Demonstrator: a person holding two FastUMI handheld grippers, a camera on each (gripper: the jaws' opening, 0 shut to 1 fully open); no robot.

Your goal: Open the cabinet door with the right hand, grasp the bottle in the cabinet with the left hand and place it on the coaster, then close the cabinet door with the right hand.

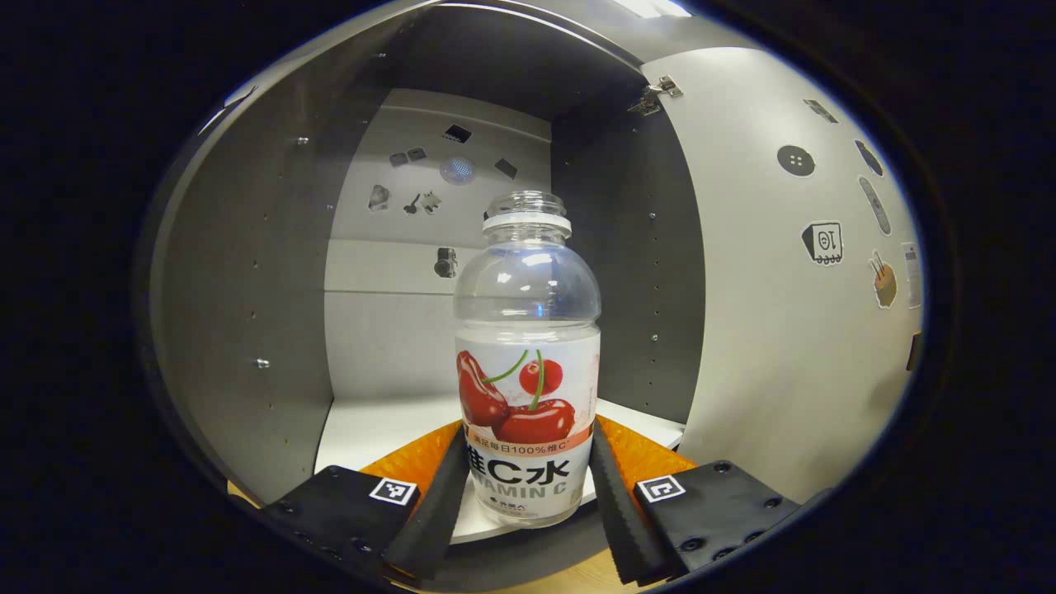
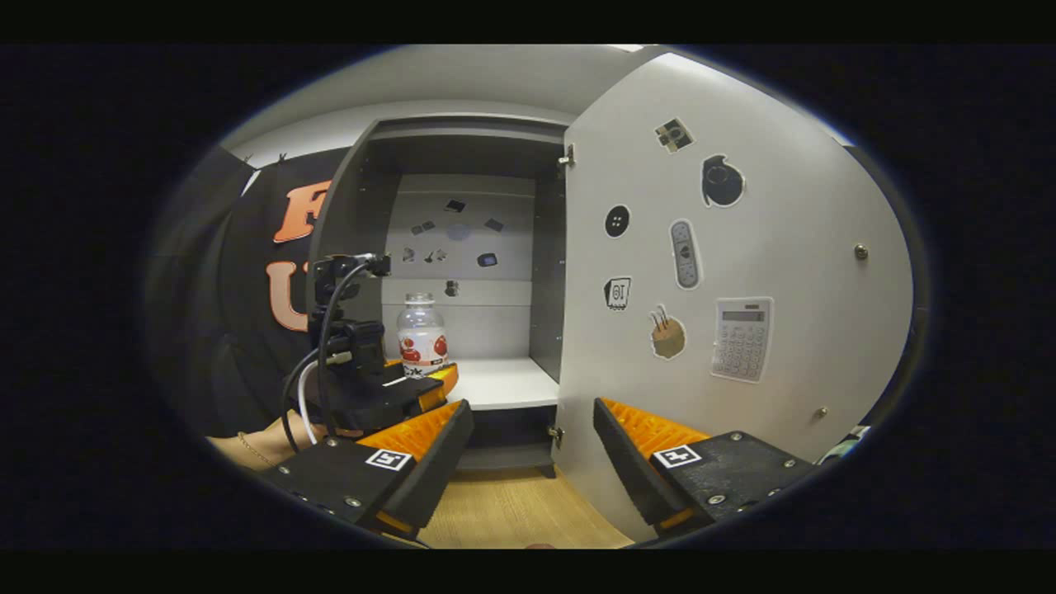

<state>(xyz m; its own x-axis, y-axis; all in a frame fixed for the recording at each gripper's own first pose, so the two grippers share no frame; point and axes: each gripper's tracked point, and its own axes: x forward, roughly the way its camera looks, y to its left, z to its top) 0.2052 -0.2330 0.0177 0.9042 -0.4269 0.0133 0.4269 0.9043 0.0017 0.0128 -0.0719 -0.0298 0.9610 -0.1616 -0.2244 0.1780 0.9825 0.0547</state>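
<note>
A clear, capless bottle [image 1: 528, 363] with a cherry label stands upright at the front edge of the cabinet's white shelf [image 1: 371, 429]. My left gripper [image 1: 528, 487] is open, with one finger close along each side of the bottle's lower label; whether they touch it is unclear. In the right gripper view the bottle [image 2: 421, 337] and the left gripper [image 2: 412, 388], held by a hand, sit at the cabinet's mouth. The cabinet door [image 2: 726, 272] stands swung open to the right. My right gripper [image 2: 532, 437] is open and holds nothing, low in front of the door's hinge edge.
The grey cabinet [image 2: 462, 247] has stickers on its back wall and side walls with peg holes. Stickers and a calculator picture cover the door's inner face. A wooden tabletop [image 2: 511, 511] runs below the cabinet. A black cloth wall [image 2: 264, 272] hangs to the left.
</note>
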